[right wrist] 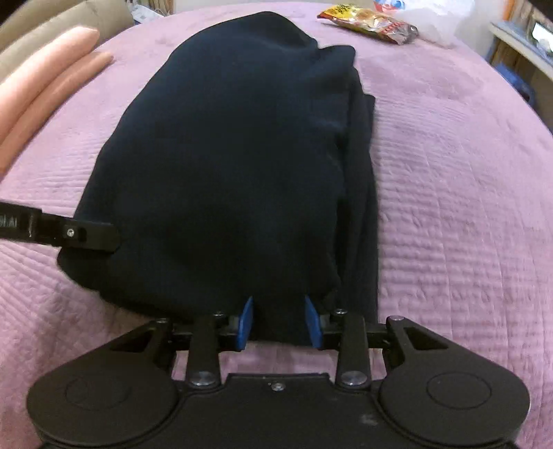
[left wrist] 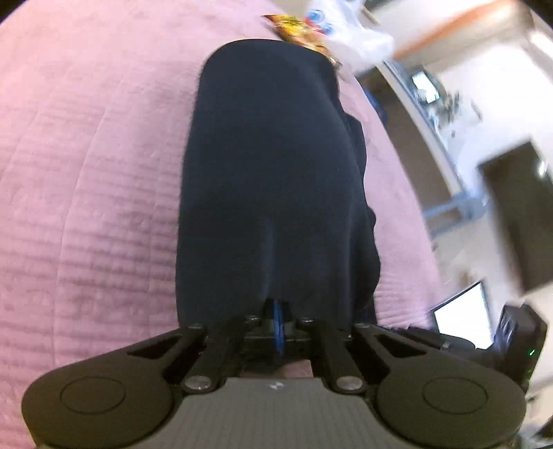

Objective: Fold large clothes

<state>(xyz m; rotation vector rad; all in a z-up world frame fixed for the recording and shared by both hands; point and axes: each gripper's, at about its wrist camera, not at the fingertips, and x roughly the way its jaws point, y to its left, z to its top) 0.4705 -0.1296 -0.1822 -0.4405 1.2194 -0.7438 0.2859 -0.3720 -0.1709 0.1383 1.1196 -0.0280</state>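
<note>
Right gripper (right wrist: 278,319): blue pads parted, garment edge seen between them, apparently not pinched.
Left gripper (left wrist: 278,311): jaws closed tight on the near hem, which is draped over them.
Dark navy garment (right wrist: 228,165): folded, laid flat on the pink quilted bedspread (right wrist: 449,172).
Snack packet (right wrist: 366,20): lying beyond the garment.

Both wrist cameras sit close above the dark folded garment (left wrist: 273,179), each looking forward and steeply down along its own fingers across the pink bedspread (right wrist: 449,165), sharing garment, bedspread and the far snack packet (right wrist: 366,20).
</note>
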